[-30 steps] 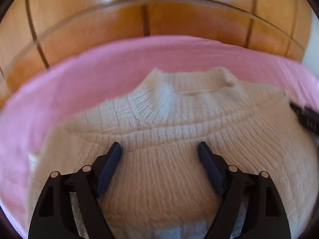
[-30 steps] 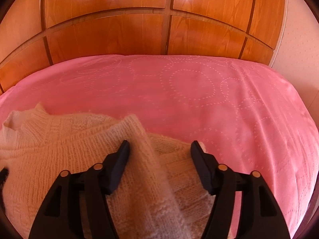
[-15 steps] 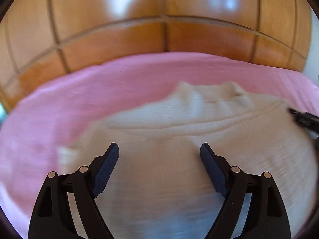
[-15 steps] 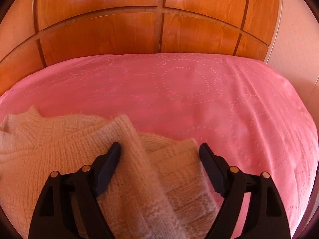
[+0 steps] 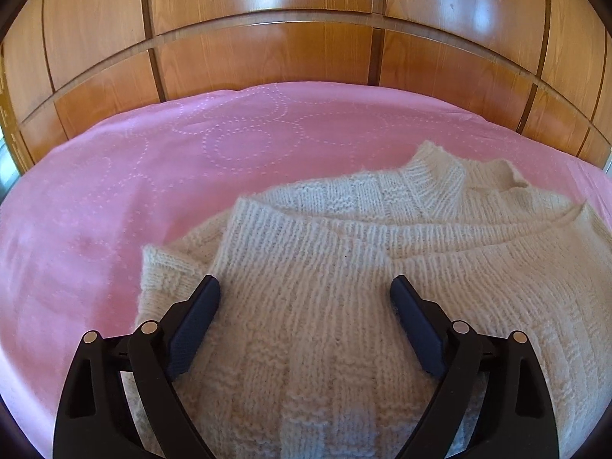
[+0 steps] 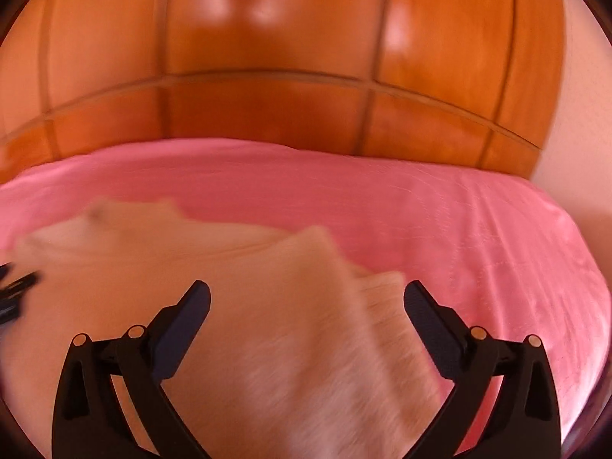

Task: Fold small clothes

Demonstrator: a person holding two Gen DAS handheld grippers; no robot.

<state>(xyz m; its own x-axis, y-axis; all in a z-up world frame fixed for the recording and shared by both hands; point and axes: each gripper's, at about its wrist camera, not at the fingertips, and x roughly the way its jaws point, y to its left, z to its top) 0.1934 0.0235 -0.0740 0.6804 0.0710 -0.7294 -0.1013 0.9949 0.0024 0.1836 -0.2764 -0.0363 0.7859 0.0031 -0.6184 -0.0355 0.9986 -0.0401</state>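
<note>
Between and just beyond the spread fingers of the left claw lies the cream knitted sweater, flat on the bed. Its jaws have just been opening and stand wide, with knit beneath the gap but neither pad pressing on it. Directly ahead of this claw a sleeve is folded across the body of the garment; a corner of knit pokes out just past the left finger. Farther ahead and to the right sits the ribbed collar, pointing away from the claw.

Under the right claw the same sweater appears blurred, with a folded sleeve running forward between the fingers. These jaws have also just been opening and are fully spread, gripping nothing. At the far left edge of this view a dark tip of the left claw shows above the knit.

Beyond the garment in both views stretches the pink bedspread, stitched with dotted circles. Farthest from either claw rises a panelled wooden wall.
</note>
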